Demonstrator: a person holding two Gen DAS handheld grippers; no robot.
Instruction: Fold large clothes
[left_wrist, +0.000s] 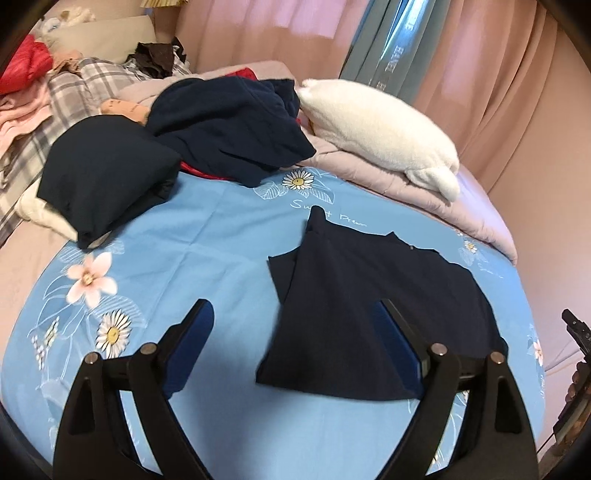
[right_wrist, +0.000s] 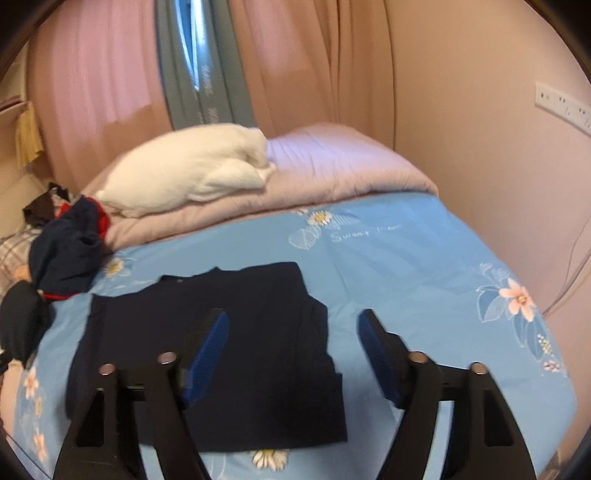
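A dark navy garment lies folded flat on the blue flowered bed sheet; the right wrist view shows the same garment as a rough rectangle. My left gripper hangs above the sheet with its blue-padded jaws wide apart and nothing between them; its right finger overlaps the garment's left part in the picture. My right gripper is also open and empty, above the garment's right edge. Neither gripper touches the cloth.
A folded navy stack and a crumpled navy heap lie at the far left of the bed. A white plush pillow rests on a lilac duvet. Pink curtains hang behind. More clothes are piled far left.
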